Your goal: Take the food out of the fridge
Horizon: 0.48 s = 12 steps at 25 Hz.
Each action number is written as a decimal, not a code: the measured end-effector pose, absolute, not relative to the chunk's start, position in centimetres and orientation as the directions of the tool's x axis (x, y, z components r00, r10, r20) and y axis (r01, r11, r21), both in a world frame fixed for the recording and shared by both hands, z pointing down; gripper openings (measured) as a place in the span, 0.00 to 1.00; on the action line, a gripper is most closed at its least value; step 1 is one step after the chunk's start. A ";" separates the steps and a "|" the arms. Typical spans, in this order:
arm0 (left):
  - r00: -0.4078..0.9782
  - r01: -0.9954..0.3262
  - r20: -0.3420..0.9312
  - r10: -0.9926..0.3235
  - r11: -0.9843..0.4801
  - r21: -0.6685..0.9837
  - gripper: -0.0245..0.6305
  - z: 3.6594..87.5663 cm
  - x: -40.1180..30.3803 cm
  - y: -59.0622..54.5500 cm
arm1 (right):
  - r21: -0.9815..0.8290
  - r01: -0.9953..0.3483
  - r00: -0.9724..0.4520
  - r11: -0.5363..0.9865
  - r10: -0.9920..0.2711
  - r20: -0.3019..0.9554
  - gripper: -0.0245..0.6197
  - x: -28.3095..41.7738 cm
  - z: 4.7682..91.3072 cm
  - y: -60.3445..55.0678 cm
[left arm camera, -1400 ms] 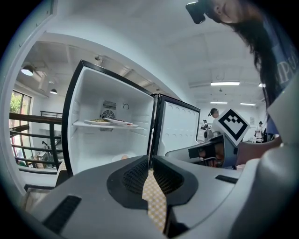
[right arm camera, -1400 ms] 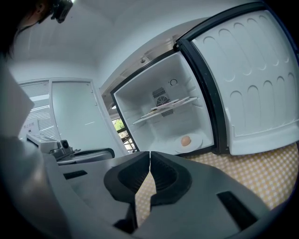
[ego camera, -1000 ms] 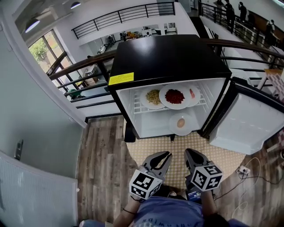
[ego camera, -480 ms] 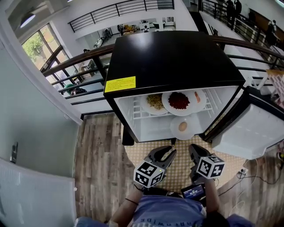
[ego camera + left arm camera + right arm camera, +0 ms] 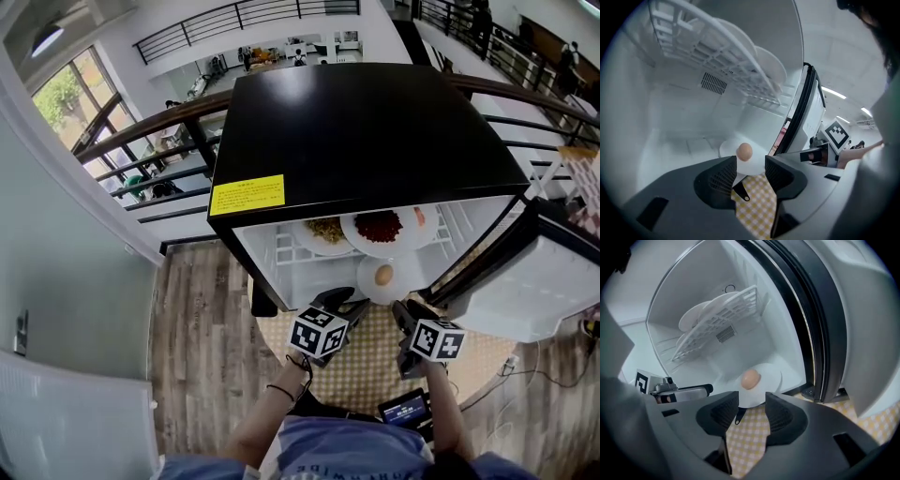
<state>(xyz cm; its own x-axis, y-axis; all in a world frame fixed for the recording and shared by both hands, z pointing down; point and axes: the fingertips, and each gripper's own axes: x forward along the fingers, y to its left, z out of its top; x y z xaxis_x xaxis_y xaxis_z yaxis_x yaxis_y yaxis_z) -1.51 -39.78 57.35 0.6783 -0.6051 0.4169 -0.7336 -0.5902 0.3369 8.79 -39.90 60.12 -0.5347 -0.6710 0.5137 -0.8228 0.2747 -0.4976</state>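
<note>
The black mini fridge [image 5: 366, 122] stands open. On its floor a white plate [image 5: 371, 284] holds a tan egg-shaped food [image 5: 383, 275]. The wire shelf [image 5: 281, 248] above carries plates of yellow food [image 5: 326, 230], red food [image 5: 379, 226] and a pink piece [image 5: 419, 217]. My left gripper [image 5: 343, 302] and right gripper [image 5: 403, 309] hover side by side at the fridge's lower opening. Both sets of jaws are opening with nothing between them. The left gripper [image 5: 750, 161] and right gripper [image 5: 752, 401] each point at the egg-shaped food [image 5: 744, 151] [image 5: 750, 379], which lies just ahead.
The fridge door [image 5: 534, 291] swings out to the right. A yellow checked mat [image 5: 366, 366] lies under the fridge front on the wooden floor [image 5: 202, 328]. A small screen device [image 5: 405, 409] sits near my body. A cable [image 5: 562, 375] trails at the right.
Both grippers have moved forward and down to the fridge's lower opening. Their jaws, shut before, now stand apart. The head view has come closer to the fridge.
</note>
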 end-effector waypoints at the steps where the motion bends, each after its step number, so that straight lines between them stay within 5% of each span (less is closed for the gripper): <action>1: 0.675 -0.736 0.430 -0.599 -0.584 0.341 0.32 57.8 -1.6 -40.5 | -0.503 -0.826 -0.523 0.252 -0.673 0.522 0.31 8.9 60.6 -40.3; 12: 0.616 -0.788 0.527 -0.586 -0.478 0.389 0.33 60.5 -2.0 -45.1 | -0.668 -0.744 -0.463 -0.007 -0.716 0.522 0.34 10.0 63.1 -43.0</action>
